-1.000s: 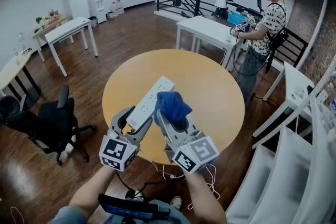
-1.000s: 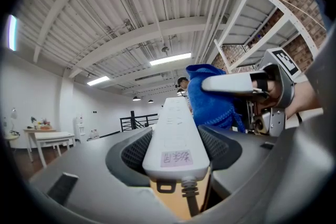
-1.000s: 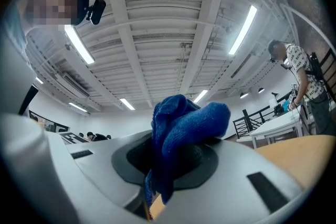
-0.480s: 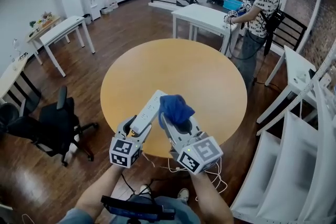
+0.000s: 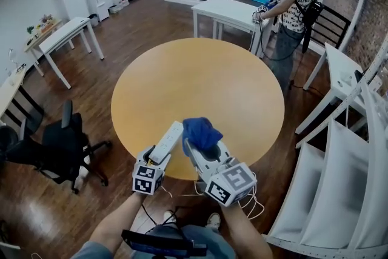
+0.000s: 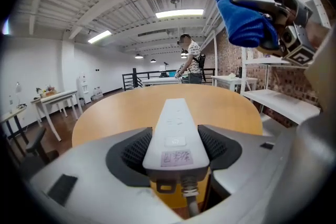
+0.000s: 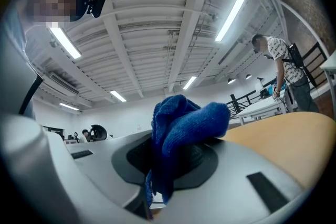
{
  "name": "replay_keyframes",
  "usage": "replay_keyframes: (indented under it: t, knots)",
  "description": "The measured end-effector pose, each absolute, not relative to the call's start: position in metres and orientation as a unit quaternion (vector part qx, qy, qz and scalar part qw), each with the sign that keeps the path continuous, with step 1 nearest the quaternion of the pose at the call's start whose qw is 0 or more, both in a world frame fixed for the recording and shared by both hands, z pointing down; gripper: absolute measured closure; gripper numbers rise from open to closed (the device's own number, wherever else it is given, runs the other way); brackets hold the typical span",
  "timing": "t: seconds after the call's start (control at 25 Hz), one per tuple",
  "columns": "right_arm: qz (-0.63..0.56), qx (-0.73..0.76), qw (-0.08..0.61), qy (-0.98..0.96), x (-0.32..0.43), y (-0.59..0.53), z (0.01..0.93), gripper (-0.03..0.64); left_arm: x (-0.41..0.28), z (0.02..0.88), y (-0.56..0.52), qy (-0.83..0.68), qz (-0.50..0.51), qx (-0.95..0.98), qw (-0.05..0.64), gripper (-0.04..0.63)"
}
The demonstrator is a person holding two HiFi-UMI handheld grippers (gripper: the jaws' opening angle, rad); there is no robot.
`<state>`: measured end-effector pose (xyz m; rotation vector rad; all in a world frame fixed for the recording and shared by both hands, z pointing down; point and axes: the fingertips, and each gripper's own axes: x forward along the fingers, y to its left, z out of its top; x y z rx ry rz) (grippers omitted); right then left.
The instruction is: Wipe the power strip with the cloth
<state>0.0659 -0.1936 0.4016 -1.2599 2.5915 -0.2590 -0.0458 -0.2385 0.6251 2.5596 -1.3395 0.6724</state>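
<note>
**Two-handed hold at the near rim of the round tan wooden worktop (image 5: 200, 82).** The left claw (image 5: 159, 156) is clamped across the cable end of the long white plastic power strip (image 5: 167, 141), with its pads pressing both side walls. This leaves the socket face turned upward and free along its length, presumably to present it for wiping. The strip juts forward over the worktop's rim and appears lifted clear of it, its cable hanging beneath. The right claw (image 5: 203, 145) is closed on the bunched blue terry cloth (image 5: 200, 132), and a wad bulges past the tips as the likely wiping surface. The cloth sits just to the right of the strip and above it, not touching. Both forearms reach up from the lower frame. The claws are side by side and point forward, the right one tilted upward.
</note>
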Motion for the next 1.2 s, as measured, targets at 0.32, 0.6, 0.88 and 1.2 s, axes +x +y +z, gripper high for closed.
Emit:
replay_keyframes:
  t: [0.32, 0.6, 0.88, 1.2]
  knots:
    - [-0.112, -0.438, 0.113, 0.885, 0.066, -0.189, 0.422, 0.549, -0.047, 0.662, -0.235, -0.452, 0.246, 0.85, 0.11, 0.318]
    - [-0.124, -0.434, 0.11, 0.885, 0.061, -0.187, 0.431, 0.549, -0.047, 0.672, -0.236, -0.448, 0.253, 0.851, 0.108, 0.316]
    - [-0.126, -0.434, 0.109, 0.886, 0.059, -0.188, 0.432, 0.549, -0.046, 0.654, -0.246, -0.451, 0.248, 0.854, 0.082, 0.316]
    - [-0.117, -0.431, 0.109, 0.888, 0.055, -0.192, 0.425, 0.549, -0.039, 0.569, -0.256, -0.456, 0.149, 0.875, 0.064, 0.441]
